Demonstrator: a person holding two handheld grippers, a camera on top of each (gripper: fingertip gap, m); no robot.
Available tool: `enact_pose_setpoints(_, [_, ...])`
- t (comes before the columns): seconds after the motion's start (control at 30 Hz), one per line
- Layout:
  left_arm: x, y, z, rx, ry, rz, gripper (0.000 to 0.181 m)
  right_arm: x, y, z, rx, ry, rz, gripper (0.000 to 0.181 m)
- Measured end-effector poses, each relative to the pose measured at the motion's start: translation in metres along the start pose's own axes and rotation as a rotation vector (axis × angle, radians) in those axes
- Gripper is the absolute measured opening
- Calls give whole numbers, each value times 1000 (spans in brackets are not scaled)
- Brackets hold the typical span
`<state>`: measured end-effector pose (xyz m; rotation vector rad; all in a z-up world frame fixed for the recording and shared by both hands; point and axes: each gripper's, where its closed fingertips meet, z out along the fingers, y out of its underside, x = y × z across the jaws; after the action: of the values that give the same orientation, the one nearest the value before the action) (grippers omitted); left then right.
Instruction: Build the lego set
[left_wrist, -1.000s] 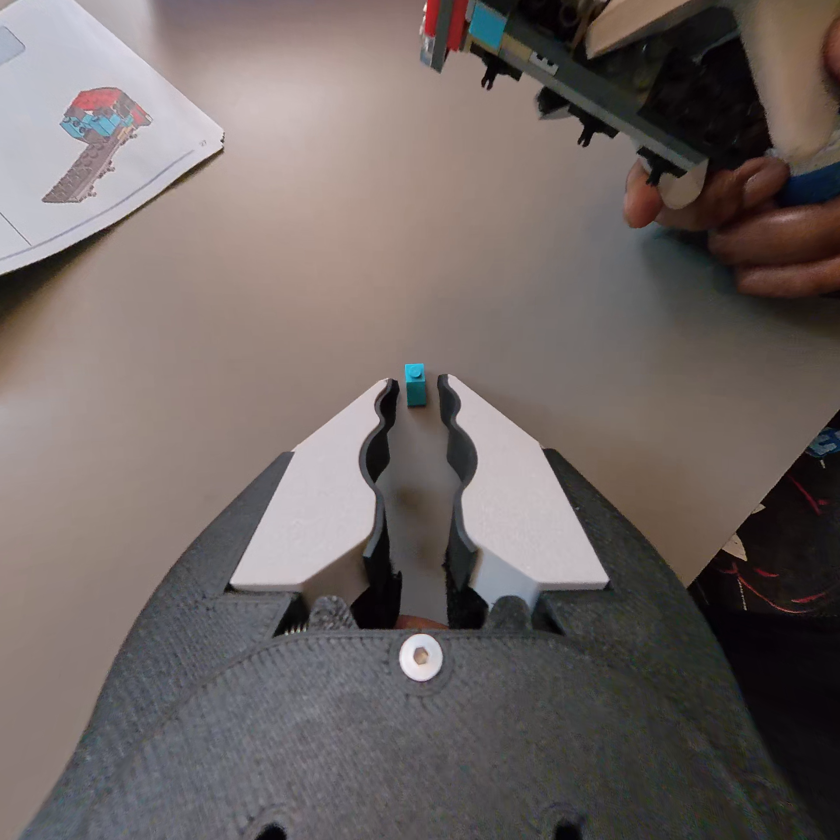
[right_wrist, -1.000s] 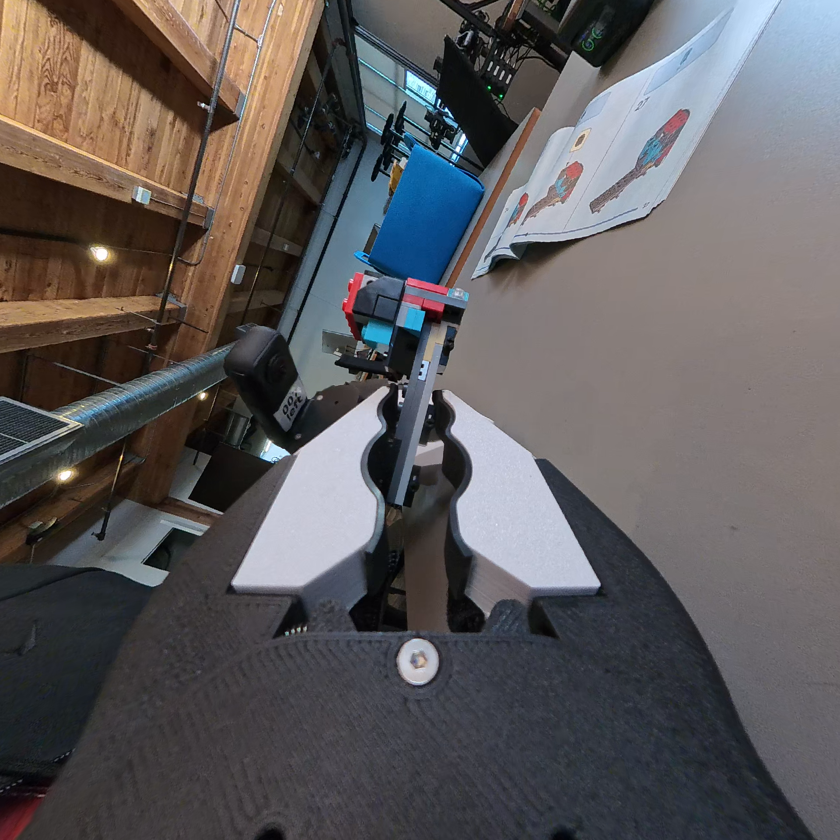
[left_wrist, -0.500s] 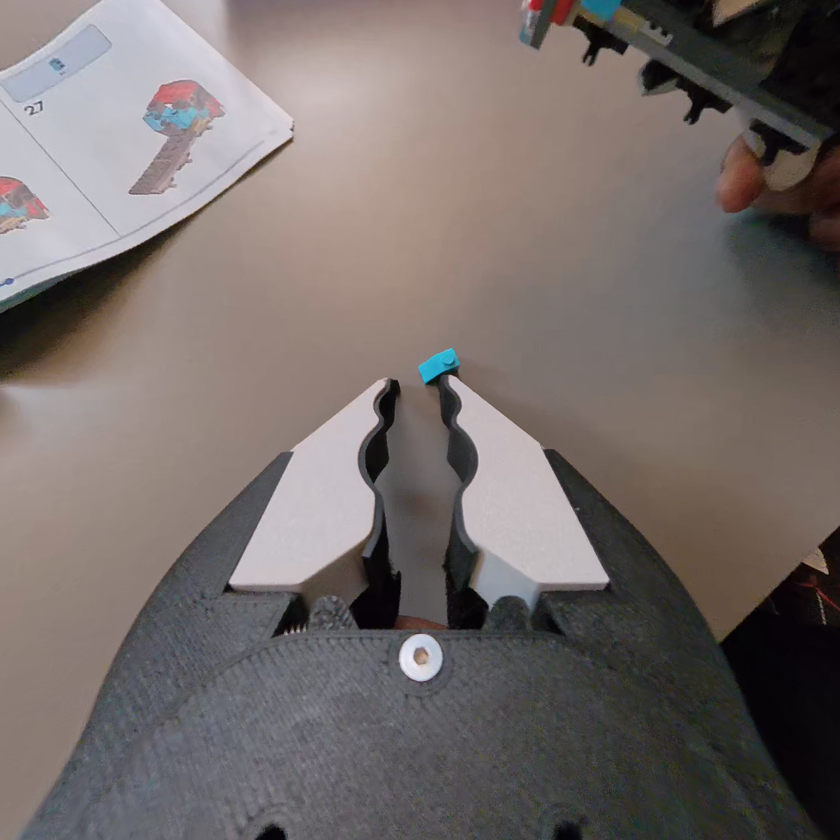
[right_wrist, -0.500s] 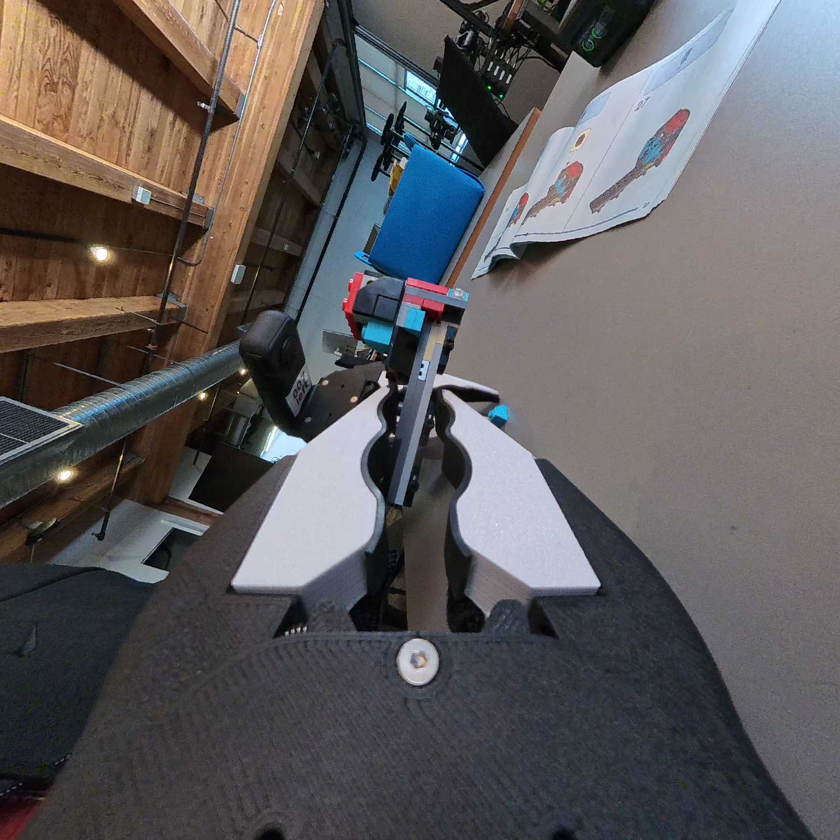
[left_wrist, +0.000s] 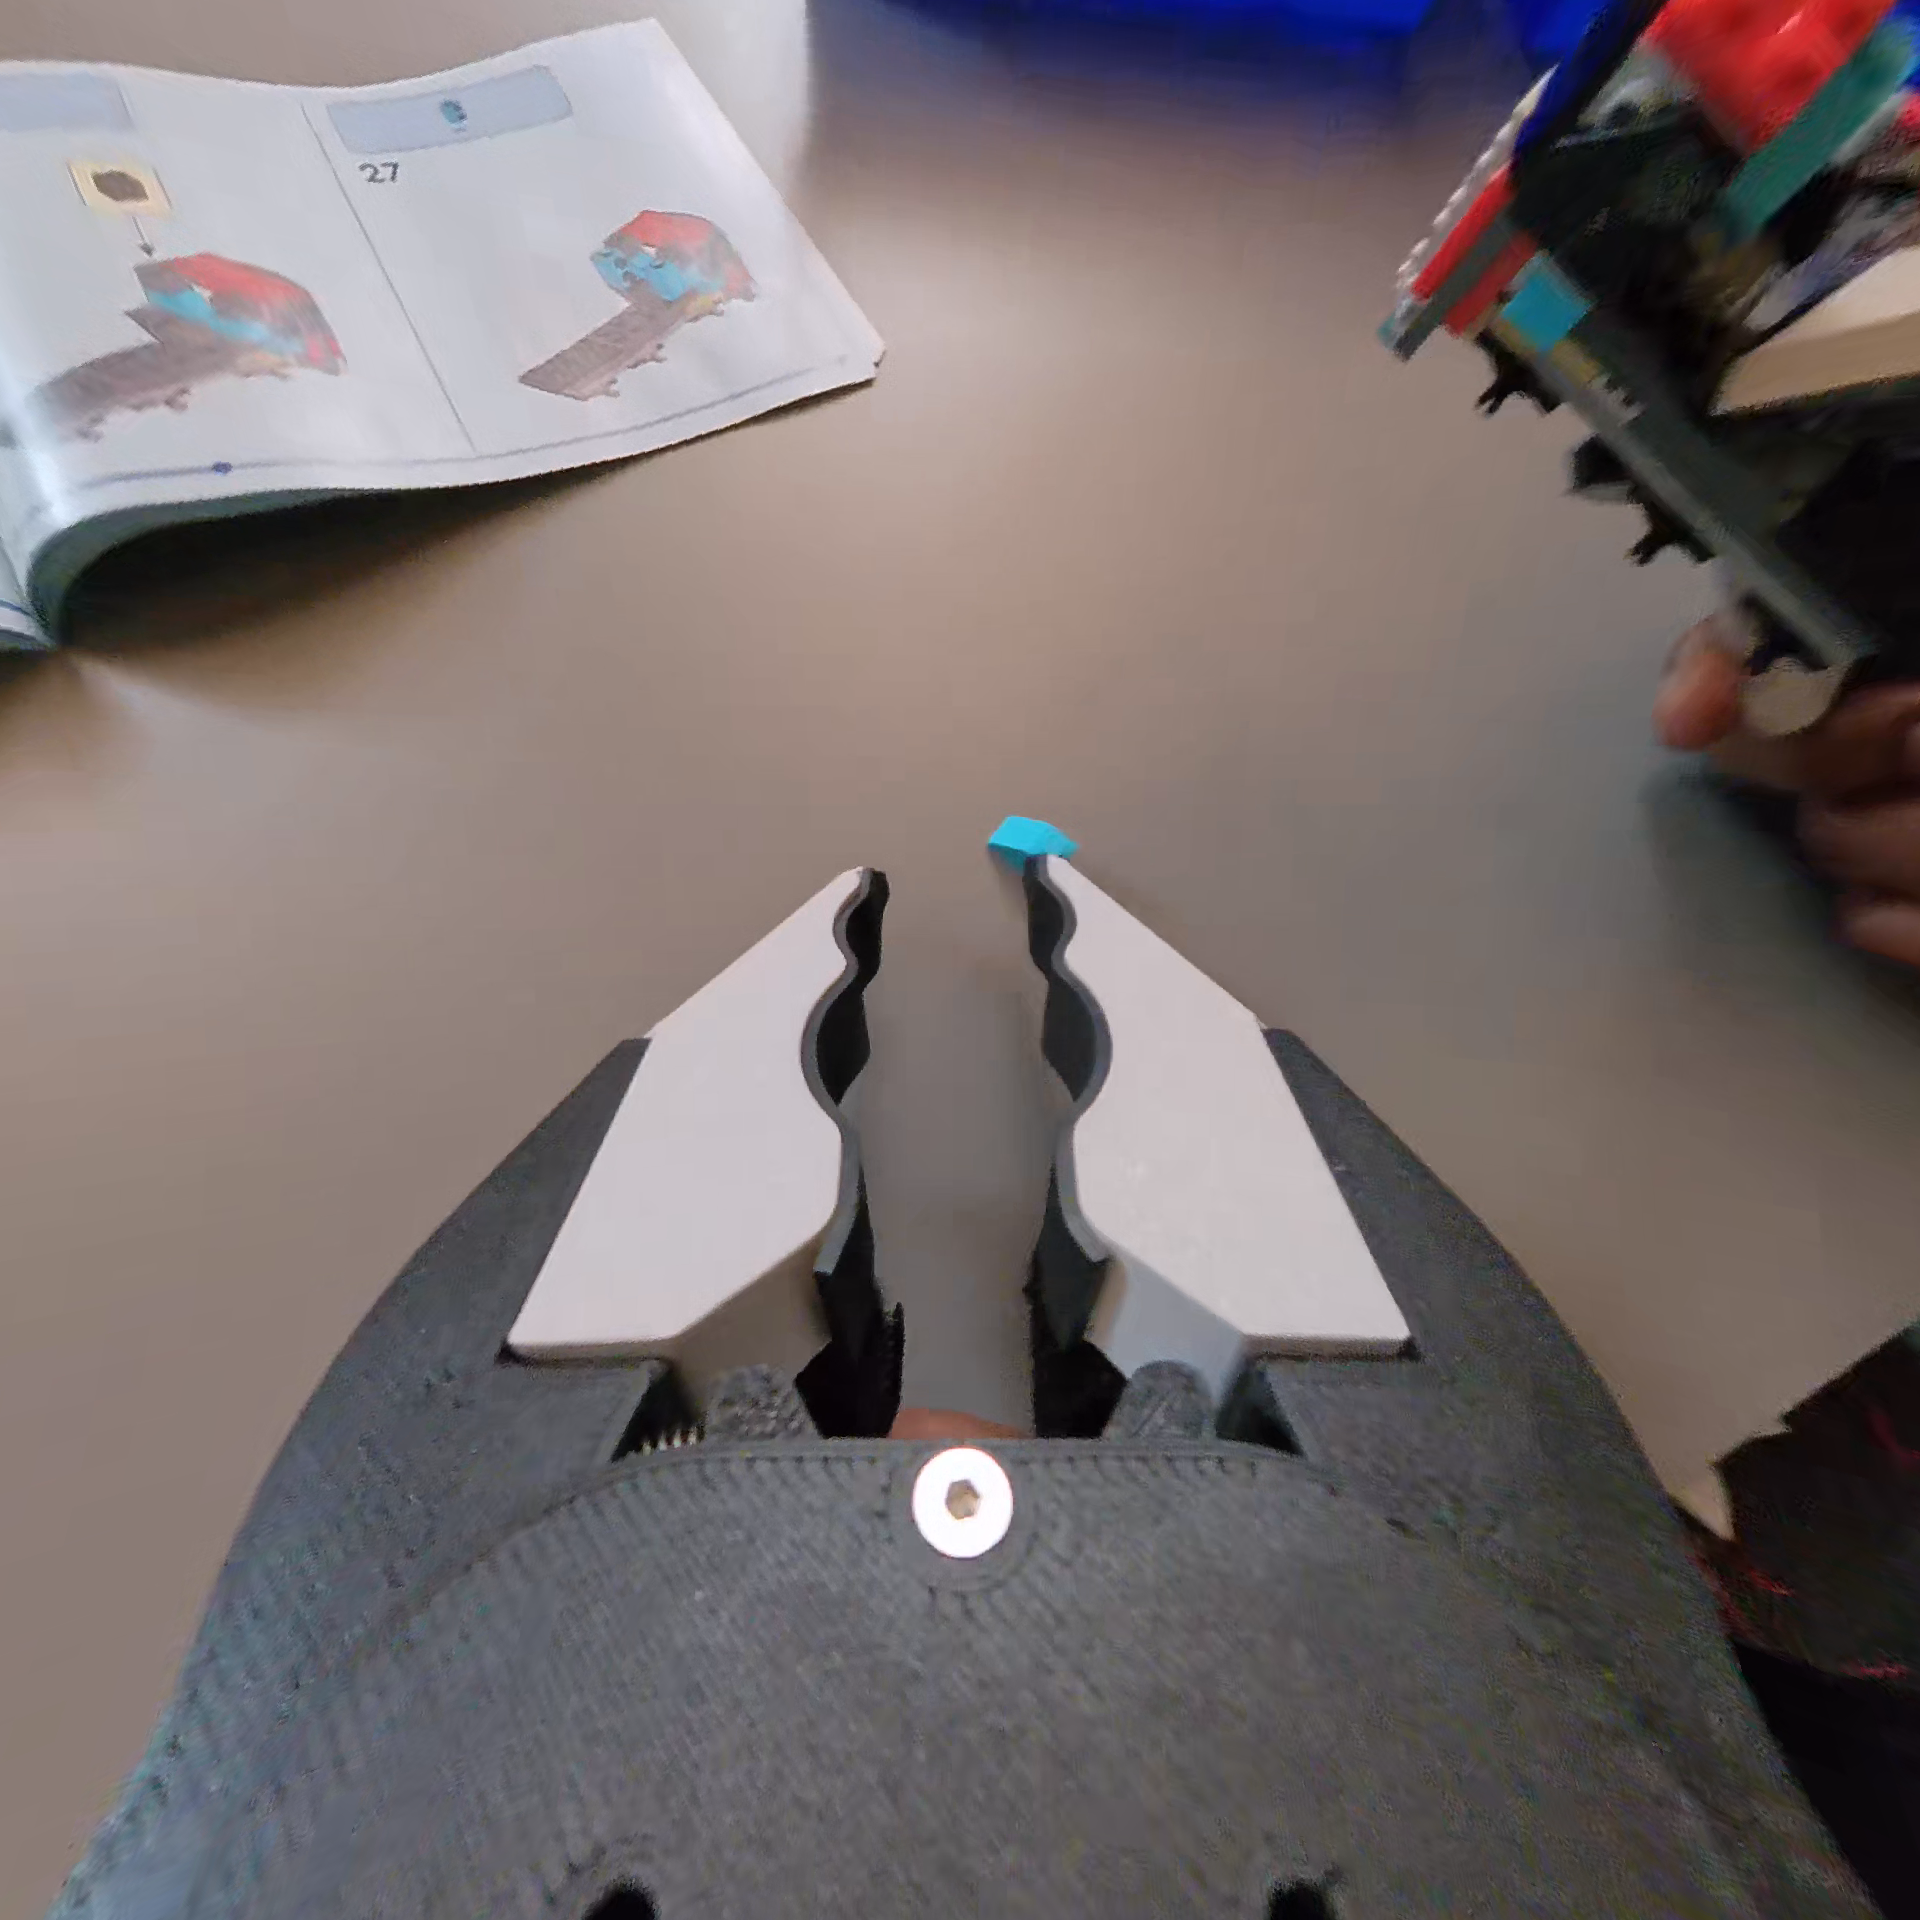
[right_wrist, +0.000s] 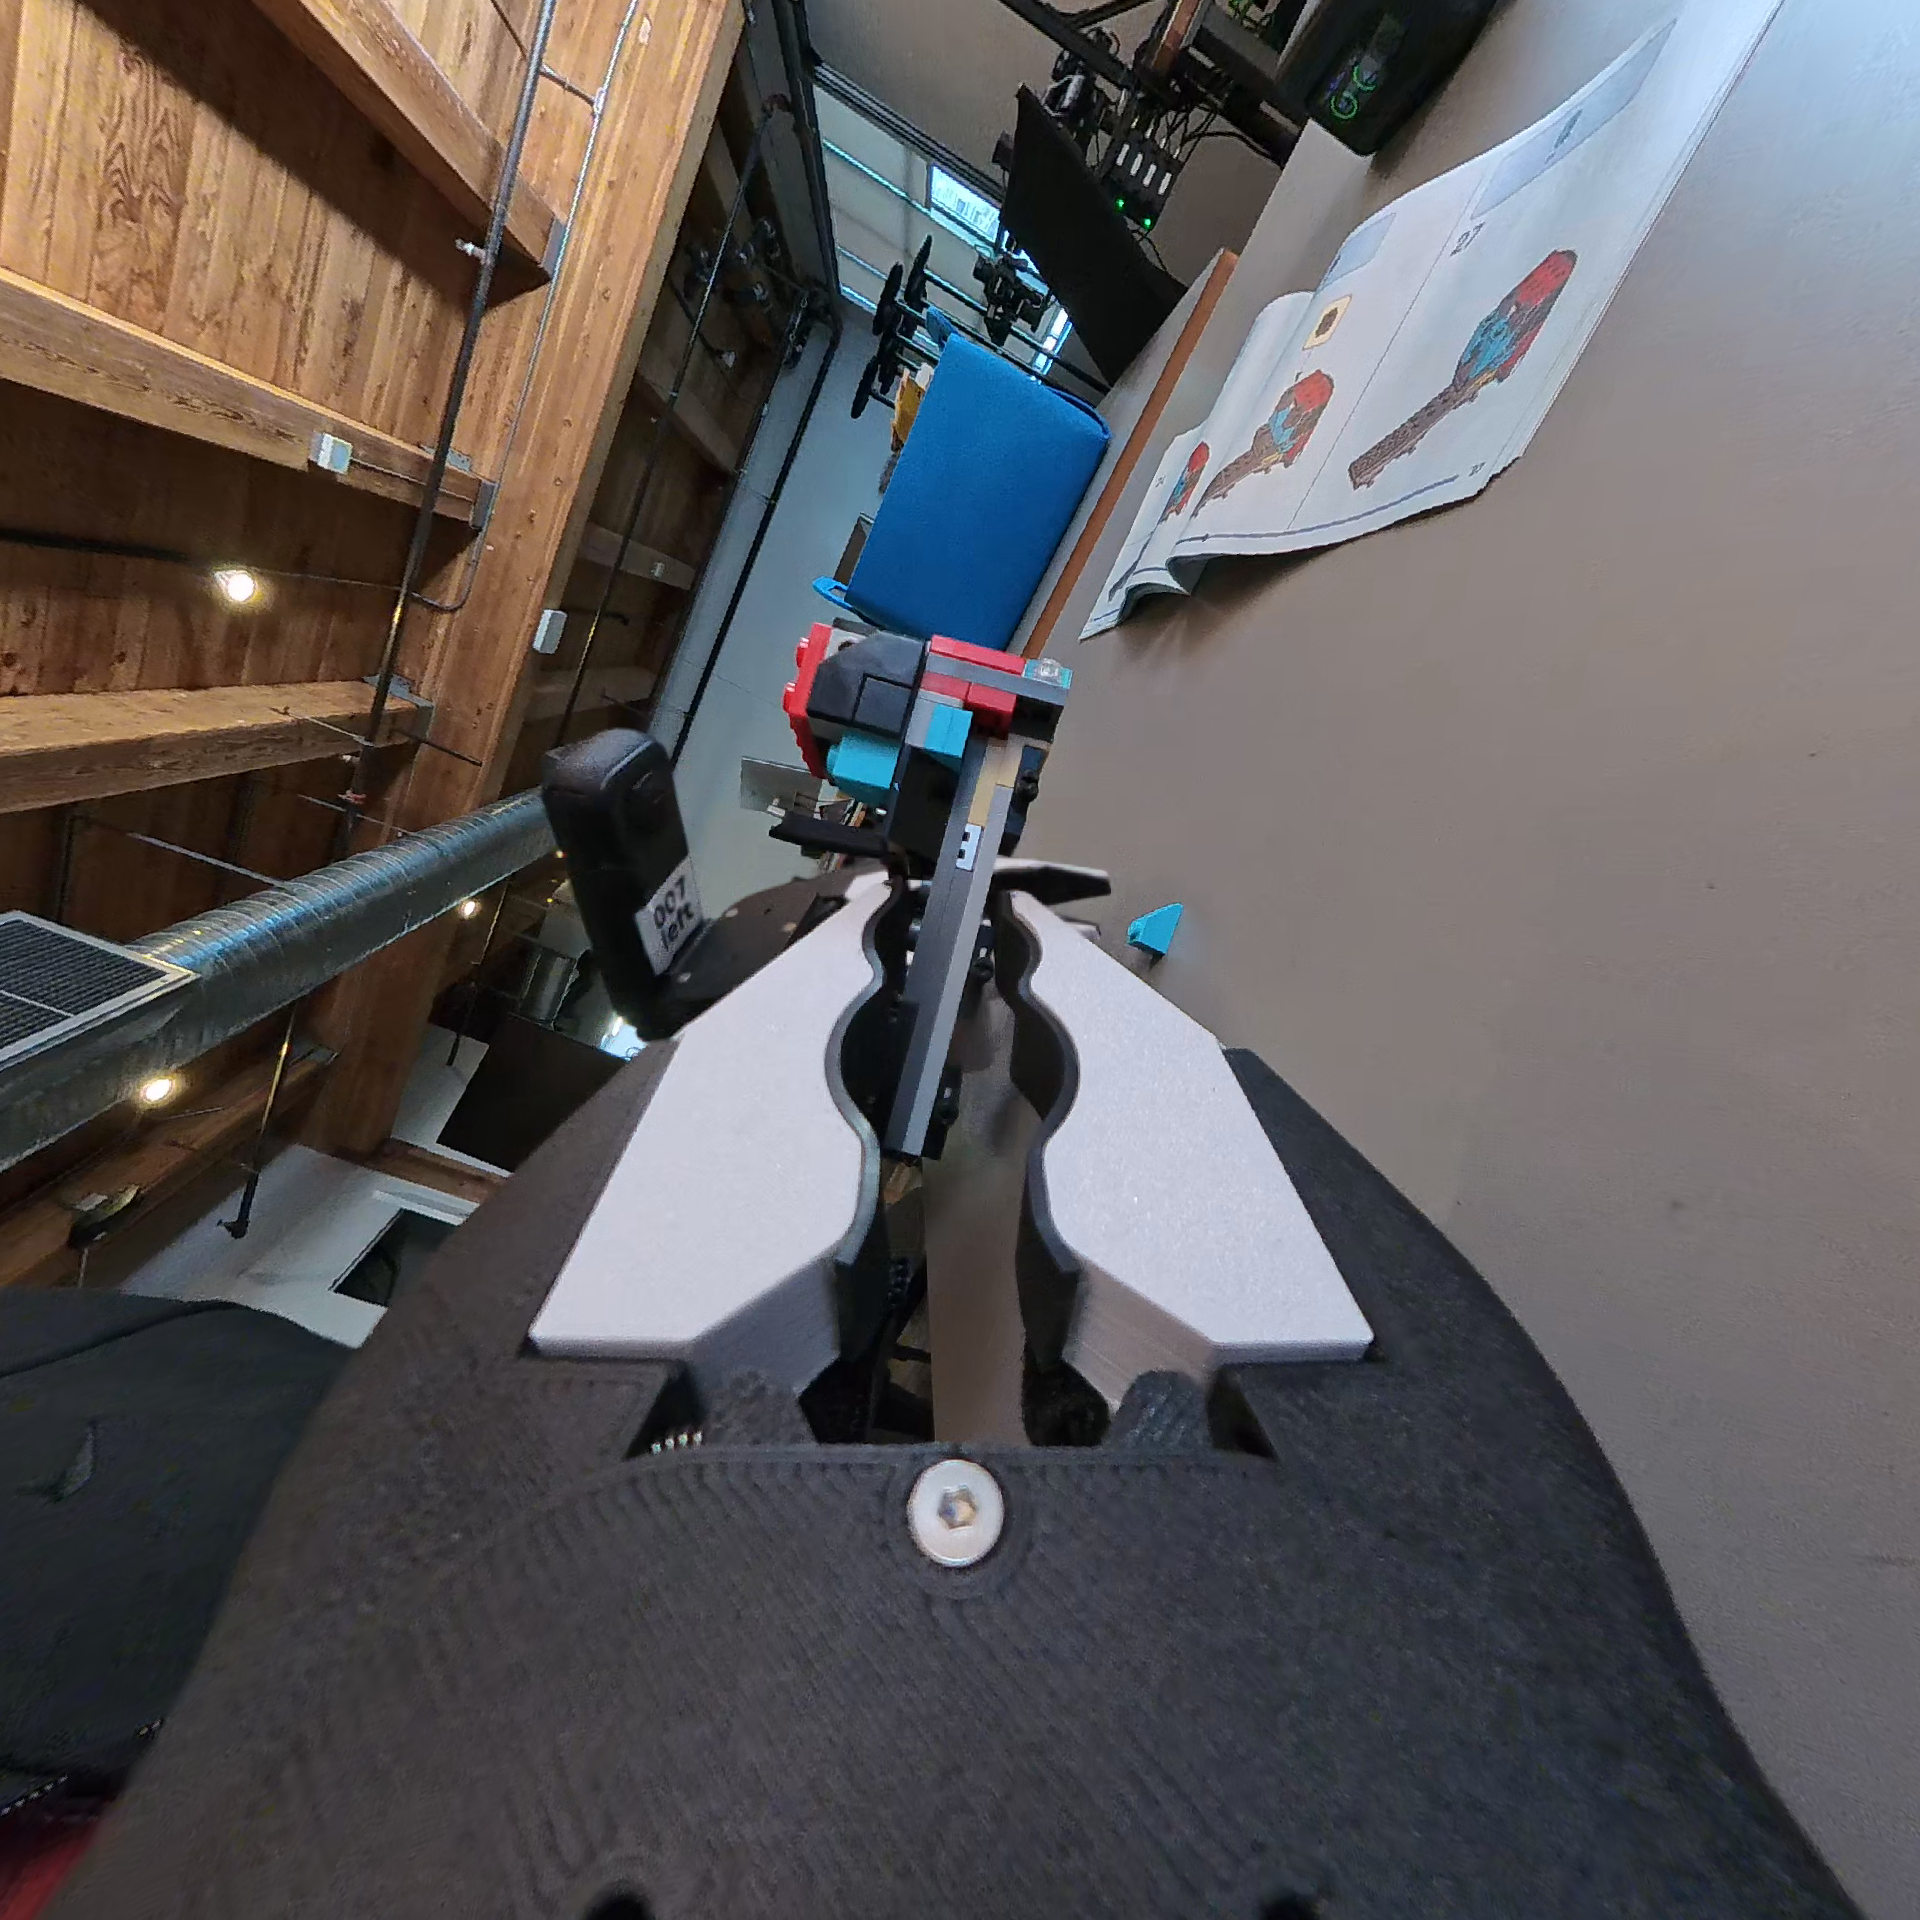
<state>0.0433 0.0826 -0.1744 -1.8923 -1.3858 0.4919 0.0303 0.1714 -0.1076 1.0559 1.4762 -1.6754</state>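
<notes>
Holding part-built model (right_wrist: 940, 831) clamped in right hand-held gripper (right_wrist: 951, 914); left hand-held gripper (left_wrist: 954, 868) narrowly parted, empty, teal brick (left_wrist: 1029, 836) touching its right fingertip on tabletop (left_wrist: 1195, 582). Brick unattached.

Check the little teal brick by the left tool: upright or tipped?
Tipped. The teal brick lies tilted on the table against the tip of one finger of the open left tool, outside the gap, not gripped.

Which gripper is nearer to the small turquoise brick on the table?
Left. The left gripper is open, with one fingertip at the turquoise brick. The right gripper is farther off, shut on the lego model.
</notes>
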Motion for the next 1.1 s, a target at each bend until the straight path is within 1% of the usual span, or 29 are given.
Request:
enact_pose_setpoints(0.13, [12,1,4,-1,-34,-28,34,0,0,0,-2,4,-6,13])
enact_pose_setpoints(0.27, [12,5,11,-30,-92,-8,33,0,1,0,-2,8,-9,14])
enact_pose_setpoints(0.43, [8,4,14,-45,-140,32,26,0,1,0,-4,13,-10,13])
enact_pose_setpoints(0.53, [9,3,16,-52,-143,59,19,1,2,0,-3,15,-6,13])
enact_pose_setpoints(0.6, [9,3,16,-56,-132,69,11,1,2,0,-2,17,-3,13])
enact_pose_setpoints(0.63, [9,3,16,-57,-122,70,11,1,2,0,-3,17,-2,13])
enact_pose_setpoints(0.8, [11,4,14,-67,-62,96,10,1,2,0,-4,18,3,13])
enact_pose_setpoints(0.97, [19,8,14,-96,46,142,11,1,2,0,-5,15,6,13])
enact_pose_setpoints(1.03, [18,9,12,-106,61,152,12,1,2,0,-5,15,7,13])
enact_pose_setpoints(1.1, [16,9,11,-114,52,150,17,2,1,0,-4,14,9,13])
